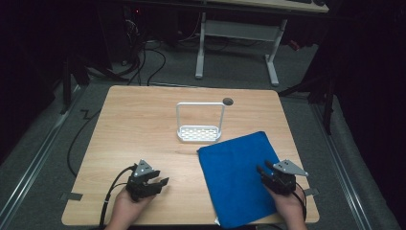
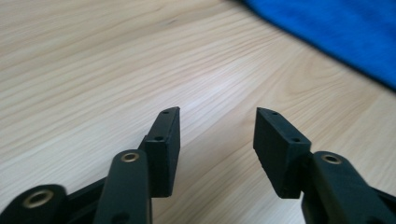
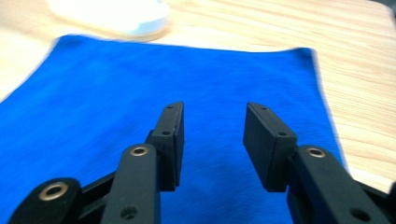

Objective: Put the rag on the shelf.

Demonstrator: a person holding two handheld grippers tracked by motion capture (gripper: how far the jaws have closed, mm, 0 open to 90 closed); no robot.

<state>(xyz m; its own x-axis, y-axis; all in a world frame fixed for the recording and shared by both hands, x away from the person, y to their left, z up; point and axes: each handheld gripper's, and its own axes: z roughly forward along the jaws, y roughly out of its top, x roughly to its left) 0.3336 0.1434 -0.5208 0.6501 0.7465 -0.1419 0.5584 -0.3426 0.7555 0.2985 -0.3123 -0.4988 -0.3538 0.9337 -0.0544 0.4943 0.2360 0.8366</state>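
A blue cloth (image 1: 238, 177) lies flat on the right half of the wooden table (image 1: 139, 129), its near edge hanging over the front. My right gripper (image 1: 263, 171) hovers low over the cloth's right part, open, nothing between its jaws; the right gripper view has the cloth (image 3: 163, 93) spread under the gripper (image 3: 213, 140). My left gripper (image 1: 160, 179) stands open over bare wood near the front left, a short way left of the cloth. The left gripper view shows that gripper (image 2: 217, 140) empty above the wood, the cloth's edge (image 2: 336, 28) at the top right.
A white rack with a tall wire handle (image 1: 199, 125) stands on the table's middle, just behind the cloth's far corner; its base (image 3: 116, 14) shows in the right gripper view. A small dark hole (image 1: 228, 101) marks the far edge. Bare wood spreads left of the rack.
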